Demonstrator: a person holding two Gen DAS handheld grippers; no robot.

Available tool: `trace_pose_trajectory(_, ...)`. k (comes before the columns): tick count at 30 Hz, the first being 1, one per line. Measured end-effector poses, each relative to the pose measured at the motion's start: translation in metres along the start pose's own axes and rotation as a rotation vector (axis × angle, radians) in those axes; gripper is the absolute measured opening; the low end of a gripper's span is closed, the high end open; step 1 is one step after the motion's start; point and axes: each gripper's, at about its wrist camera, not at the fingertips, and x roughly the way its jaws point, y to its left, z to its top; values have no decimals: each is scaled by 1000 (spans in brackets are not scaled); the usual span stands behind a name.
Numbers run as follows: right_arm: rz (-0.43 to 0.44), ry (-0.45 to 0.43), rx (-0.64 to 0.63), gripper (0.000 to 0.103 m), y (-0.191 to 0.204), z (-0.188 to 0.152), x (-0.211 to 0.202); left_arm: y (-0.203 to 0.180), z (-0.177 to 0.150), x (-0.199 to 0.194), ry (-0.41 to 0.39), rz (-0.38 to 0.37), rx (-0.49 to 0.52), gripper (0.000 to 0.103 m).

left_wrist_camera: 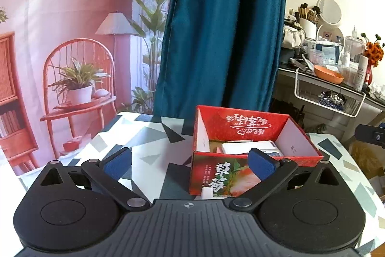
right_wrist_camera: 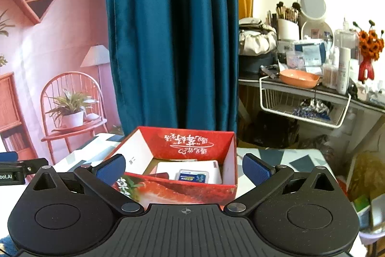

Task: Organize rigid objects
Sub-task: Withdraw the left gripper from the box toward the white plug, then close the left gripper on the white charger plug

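A red strawberry-print cardboard box (left_wrist_camera: 245, 175) stands open on the patterned table (left_wrist_camera: 149, 136). It holds a white flat box (left_wrist_camera: 250, 147) and a small pink item (left_wrist_camera: 219, 150). In the right wrist view the box (right_wrist_camera: 182, 192) holds the white flat box (right_wrist_camera: 190, 166) with a small blue-and-white packet (right_wrist_camera: 192, 176) on it. My left gripper (left_wrist_camera: 190, 164) is open and empty, just before the box's near wall. My right gripper (right_wrist_camera: 184, 169) is open and empty, with its fingers on either side of the box's near end. A small white object (left_wrist_camera: 207, 192) lies at the box's front.
A teal curtain (left_wrist_camera: 221, 28) hangs behind the table. A cluttered dressing table (right_wrist_camera: 312, 79) with a wire basket (right_wrist_camera: 303, 103) stands to the right. A pink printed backdrop (left_wrist_camera: 72, 52) is on the left. The other gripper shows at the frame edge (left_wrist_camera: 370, 135) and in the right wrist view (right_wrist_camera: 14, 170).
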Motion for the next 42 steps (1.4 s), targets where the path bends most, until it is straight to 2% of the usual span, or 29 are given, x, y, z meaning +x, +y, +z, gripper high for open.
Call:
trace_pose_trajectory(4,4,-12,-9,103,-3,-14,6,-1,-8,10,22,-1,-1,103)
trace_pose_trajectory(9,-3,19,-15,103,-14,-44,31,-4,-25,37,81,-7,3,103)
trace_pose_trajectory(19,-15,159,13,101,-44,-123,102,-10,-62,108,213,-26,19,102)
trace_pose_trajectory(22,-12,217,26,90,-51,-137,123,-10,-68,128,247,-21,5,100)
trace_pose_trajectory(25,-13,258,40,85,-58,-146,141,-7,-72,143,268,-28,-24,95)
trace_pose_trajectory(28,6,295,15,76,-57,-153,158,-10,-75,157,275,-21,-3,89)
trace_pose_trajectory(31,43,335,-4,64,-53,-157,176,-12,-78,165,287,-53,-4,82)
trace_pose_trajectory(34,71,353,-12,60,-48,-161,187,-17,-81,170,288,-70,18,79)
trace_pose_trajectory(36,64,366,-25,50,-45,-164,193,-19,-83,177,292,-78,27,75)
trace_pose_trajectory(42,43,324,-34,49,-42,-171,194,-23,-89,191,301,-95,27,68)
